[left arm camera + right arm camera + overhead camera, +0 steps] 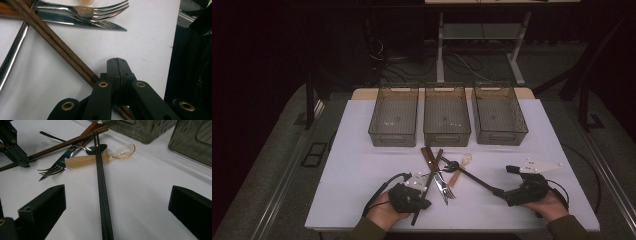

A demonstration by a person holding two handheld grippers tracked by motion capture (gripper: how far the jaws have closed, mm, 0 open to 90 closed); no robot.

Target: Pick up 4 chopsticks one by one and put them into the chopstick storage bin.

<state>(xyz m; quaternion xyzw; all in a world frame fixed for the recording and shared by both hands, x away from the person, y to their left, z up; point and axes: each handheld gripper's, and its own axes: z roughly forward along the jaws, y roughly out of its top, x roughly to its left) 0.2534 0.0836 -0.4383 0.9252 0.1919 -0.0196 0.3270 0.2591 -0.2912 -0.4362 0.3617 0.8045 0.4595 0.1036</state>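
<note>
Field notes. I am holding my left claw (424, 204) low at the 7 o'clock part of the white surface (362, 165), jaws pressed together on nothing, tips lying just beside the brown wooden chopsticks (428, 182), which are running under the claw's linkage in the left gripper view. My right claw (117, 202) is sitting at 5 o'clock with jaws standing wide apart, the black chopsticks (102, 195) lying between them but untouched by either pad.

The cutlery heap is lying at the centre of the surface, just short of the bins. Judging the step: the right claw is lining up on the black pair. To do it well I should be closing squarely across both sticks near their near end, keeping them side by side so neither rolls out, then lifting slowly, since the far ends are crossing over the translucent plastic spoon (100, 157) and could drag it.

Count: three clear mesh bins (447, 117) in a row at 12 o'clock, all looking bare inside; two pairs of chopsticks; one fork (100, 11); one table knife (100, 24); one plastic spoon; one dark metal spoon (96, 148), partly hidden.
</note>
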